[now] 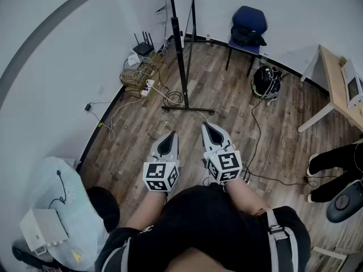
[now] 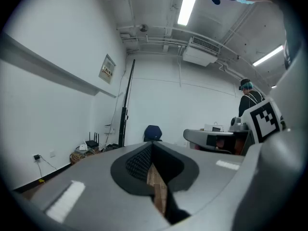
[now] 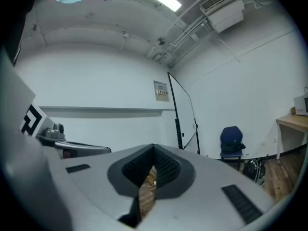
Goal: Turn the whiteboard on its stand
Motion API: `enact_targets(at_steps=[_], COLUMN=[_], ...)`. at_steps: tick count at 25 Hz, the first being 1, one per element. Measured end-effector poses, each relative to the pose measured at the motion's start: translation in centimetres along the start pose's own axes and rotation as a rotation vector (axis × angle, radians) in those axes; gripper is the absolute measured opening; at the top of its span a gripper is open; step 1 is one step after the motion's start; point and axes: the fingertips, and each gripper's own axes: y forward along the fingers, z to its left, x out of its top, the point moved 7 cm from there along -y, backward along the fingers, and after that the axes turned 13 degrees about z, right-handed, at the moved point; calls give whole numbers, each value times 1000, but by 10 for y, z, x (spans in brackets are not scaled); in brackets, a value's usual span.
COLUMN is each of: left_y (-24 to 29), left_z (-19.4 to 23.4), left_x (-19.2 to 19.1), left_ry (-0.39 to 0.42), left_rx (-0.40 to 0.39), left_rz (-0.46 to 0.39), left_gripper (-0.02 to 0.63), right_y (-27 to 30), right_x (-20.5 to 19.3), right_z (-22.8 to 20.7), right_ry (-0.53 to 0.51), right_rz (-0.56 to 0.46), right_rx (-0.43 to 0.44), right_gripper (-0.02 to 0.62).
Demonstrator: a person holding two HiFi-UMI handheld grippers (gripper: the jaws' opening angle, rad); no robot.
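Thin black-framed whiteboard edge-on on its stand; wood floor open in front, cables by wall. Both left tool and right tool closed, empty.

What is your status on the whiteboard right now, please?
Left tool and right tool both shut, empty, side by side. Whiteboard ahead, edge-on on its stand, untouched. Cables on the floor by the stand's foot.
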Motion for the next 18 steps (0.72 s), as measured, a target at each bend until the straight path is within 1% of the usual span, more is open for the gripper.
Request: enact_targets(at_steps=[12, 18], left_y=[15, 36], left_z=[-17, -33], left_x=[-4, -12], left_ry=[-15, -31], left_rx=[-21, -45], left_rz=[27, 59], left_gripper=[9, 9], right_y=[-8, -11], right_x=[-10, -22], right_z=[-19, -41], right_ry=[24, 46], right_rz=[38, 71], right_rx=[-5, -25], right_gripper=[3, 5])
